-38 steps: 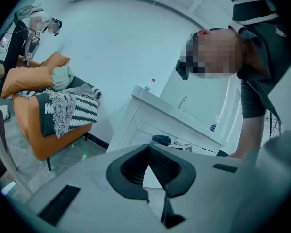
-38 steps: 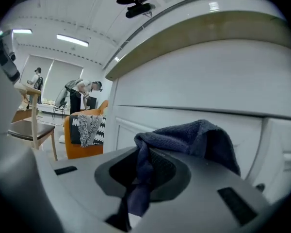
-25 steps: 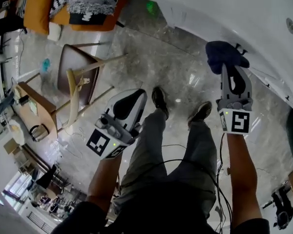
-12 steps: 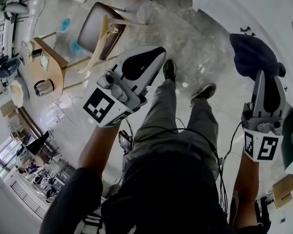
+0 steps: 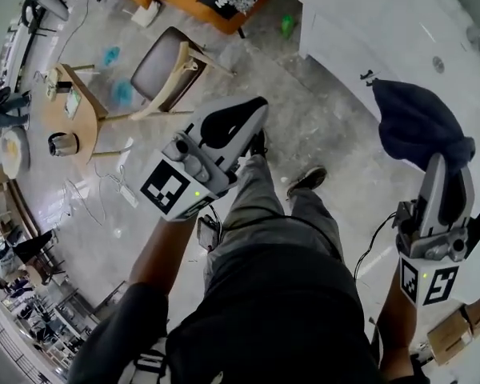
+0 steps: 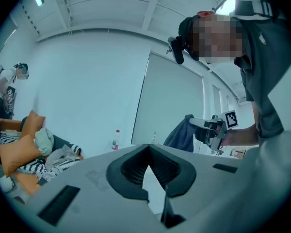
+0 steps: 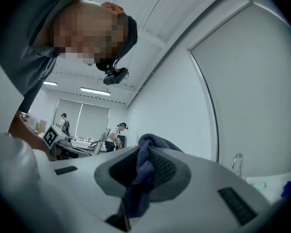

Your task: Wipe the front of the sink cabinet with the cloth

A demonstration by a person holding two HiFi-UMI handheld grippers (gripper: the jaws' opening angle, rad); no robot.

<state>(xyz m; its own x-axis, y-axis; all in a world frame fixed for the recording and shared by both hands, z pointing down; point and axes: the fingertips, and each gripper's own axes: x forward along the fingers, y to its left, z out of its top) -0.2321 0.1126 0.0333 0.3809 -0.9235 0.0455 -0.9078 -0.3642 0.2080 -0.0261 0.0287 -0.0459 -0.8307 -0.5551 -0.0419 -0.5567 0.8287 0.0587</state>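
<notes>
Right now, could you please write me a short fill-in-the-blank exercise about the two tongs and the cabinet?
1. The right tongs are shut on a dark blue ___.
2. The left tongs are shut and hold ___.
3. The cabinet is ___ in colour.

Missing words: cloth; nothing; white.

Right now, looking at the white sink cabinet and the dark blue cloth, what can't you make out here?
Head view: the dark blue cloth hides the right gripper's tips and part of the white sink cabinet; whether cloth touches cabinet cannot be told.
Right gripper view: the gripper's own body fills the lower frame; no cabinet front shows, only a small tap.
Left gripper view: the small bottle's label is too small to read.
</notes>
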